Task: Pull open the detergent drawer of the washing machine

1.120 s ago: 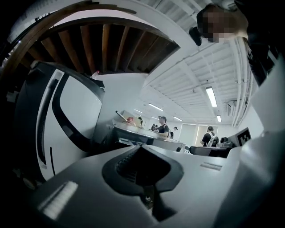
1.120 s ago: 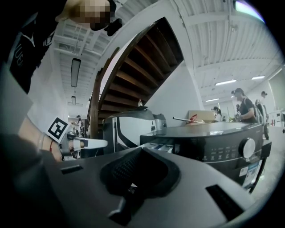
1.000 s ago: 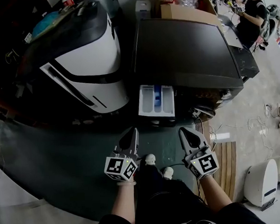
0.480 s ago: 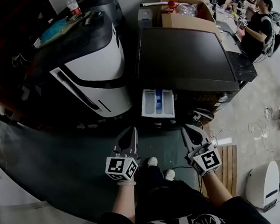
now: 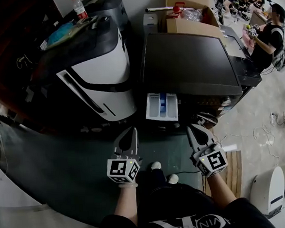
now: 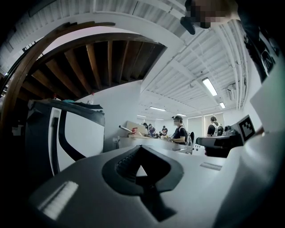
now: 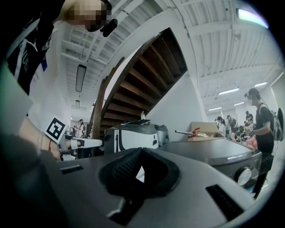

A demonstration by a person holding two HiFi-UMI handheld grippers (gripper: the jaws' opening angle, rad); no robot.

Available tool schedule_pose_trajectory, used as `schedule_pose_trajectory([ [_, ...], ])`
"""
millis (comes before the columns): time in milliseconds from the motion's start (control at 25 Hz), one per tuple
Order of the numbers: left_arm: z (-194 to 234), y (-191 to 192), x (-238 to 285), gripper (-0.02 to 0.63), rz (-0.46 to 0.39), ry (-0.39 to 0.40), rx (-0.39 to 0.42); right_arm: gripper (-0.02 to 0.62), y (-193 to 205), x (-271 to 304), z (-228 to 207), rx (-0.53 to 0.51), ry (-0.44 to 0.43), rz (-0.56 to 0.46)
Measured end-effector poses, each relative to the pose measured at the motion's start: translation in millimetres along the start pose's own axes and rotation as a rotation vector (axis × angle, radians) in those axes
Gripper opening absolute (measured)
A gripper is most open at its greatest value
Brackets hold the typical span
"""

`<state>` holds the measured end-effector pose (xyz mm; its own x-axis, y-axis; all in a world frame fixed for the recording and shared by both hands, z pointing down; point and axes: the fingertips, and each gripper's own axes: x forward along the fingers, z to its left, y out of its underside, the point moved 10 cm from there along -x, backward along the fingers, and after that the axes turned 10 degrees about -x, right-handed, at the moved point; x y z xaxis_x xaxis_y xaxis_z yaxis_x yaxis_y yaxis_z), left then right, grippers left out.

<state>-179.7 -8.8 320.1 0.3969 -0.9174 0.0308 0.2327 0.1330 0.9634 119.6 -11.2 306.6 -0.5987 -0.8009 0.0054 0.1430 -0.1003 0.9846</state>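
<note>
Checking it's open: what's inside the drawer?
White compartments in the drawer, with a blue insert in the middle. Its back end is hidden under the washer; detergent, if any, can't be made out.

You have the washing machine (image 5: 190,59) standing on the floor, its flat, dark, glossy top turned up toward you and its front edge nearest your feet. The detergent drawer (image 5: 161,106) is pulled out at the left end of that front edge and juts level over the floor. It is a white tray divided into side-by-side compartments, with a blue insert in the middle one.
</note>
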Motion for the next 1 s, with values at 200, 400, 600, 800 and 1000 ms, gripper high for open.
schedule_pose_trajectory([
  [200, -2.9, -10.1, -5.6, 0.009, -0.006, -0.018, 0.01, 0.012, -8.3, 1.8, -0.1, -0.009, -0.017, -0.014],
  [400, -5.3, -17.1, -7.1, 0.009, -0.025, -0.032, 0.007, 0.012, -18.3, 2.1, -0.1, 0.008, -0.022, -0.025],
  [600, -5.5, -23.1, -10.6, 0.009, -0.045, -0.037, 0.0, 0.012, -21.3, -1.7, -2.0, -0.015, -0.009, -0.037],
  [800, -8.9, -24.6, -11.1, 0.009, -0.038, -0.035, 0.029, 0.012, -22.2, -3.7, -7.3, -0.012, 0.009, -0.03],
  [1000, -8.9, -22.6, -12.0, 0.009, -0.038, -0.046, 0.021, 0.012, -25.5, -4.7, -10.2, 0.004, 0.025, -0.039],
])
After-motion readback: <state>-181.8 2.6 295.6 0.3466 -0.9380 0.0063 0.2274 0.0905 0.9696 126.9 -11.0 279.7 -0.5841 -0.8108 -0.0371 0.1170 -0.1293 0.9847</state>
